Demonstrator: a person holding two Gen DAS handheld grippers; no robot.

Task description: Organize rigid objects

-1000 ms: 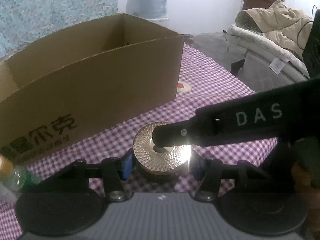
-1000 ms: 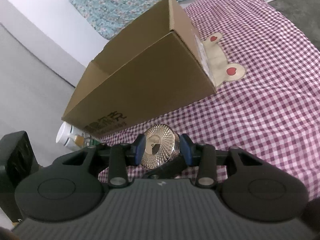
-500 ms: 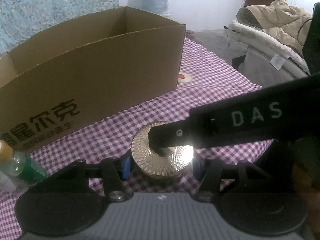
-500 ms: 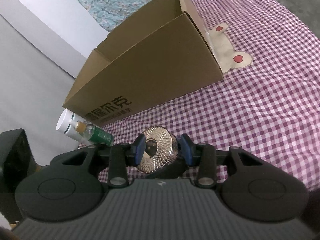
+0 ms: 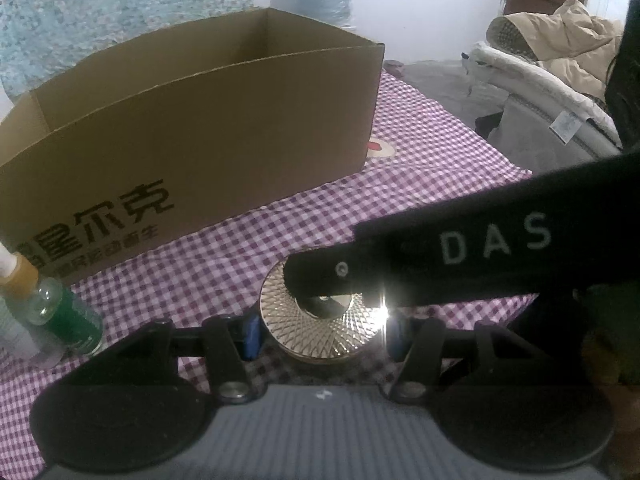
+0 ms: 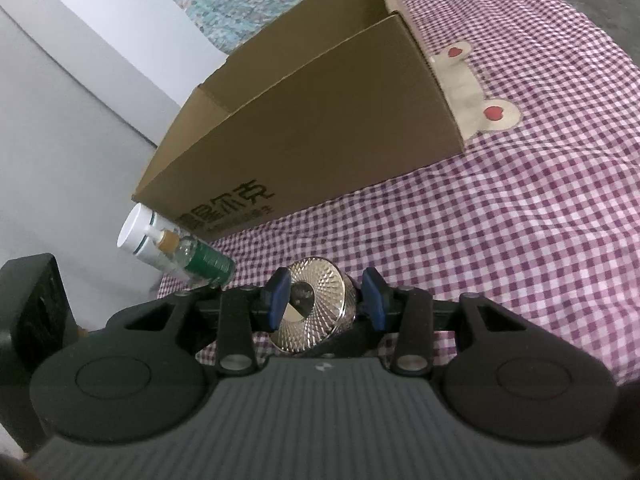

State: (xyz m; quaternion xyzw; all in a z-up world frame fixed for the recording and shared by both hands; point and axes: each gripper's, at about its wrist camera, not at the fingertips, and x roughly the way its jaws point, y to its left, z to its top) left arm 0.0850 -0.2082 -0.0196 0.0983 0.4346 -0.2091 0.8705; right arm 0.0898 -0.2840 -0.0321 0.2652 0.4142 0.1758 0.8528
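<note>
A round gold lidded jar [image 5: 320,320] with a faceted, sunburst-patterned top stands low on the purple gingham bedcover [image 6: 520,208], its patterned face pointing up and its short axis upright; it is wider than tall. It sits in front of the cardboard box [image 5: 208,128], near that box's long printed side.

The left gripper [image 5: 320,332] brackets the jar: its blue pads [image 5: 251,336] stand at either flank of the lid, apparently touching, though a bright glare at the right pad hides the contact there. The right gripper [image 6: 326,298] reaches across from the side, and in the left wrist view one of its black fingers, lettered "DAS", lies over the lid's centre. In the right wrist view its blue pads [image 6: 278,300] sit on the lid's rim on both sides, clamped on it.

The jar's lower body is mostly hidden behind the grippers. A green bottle [image 6: 204,266] and a white bottle [image 6: 138,234] stand at the box's left corner, partly cut off in the left wrist view.
</note>
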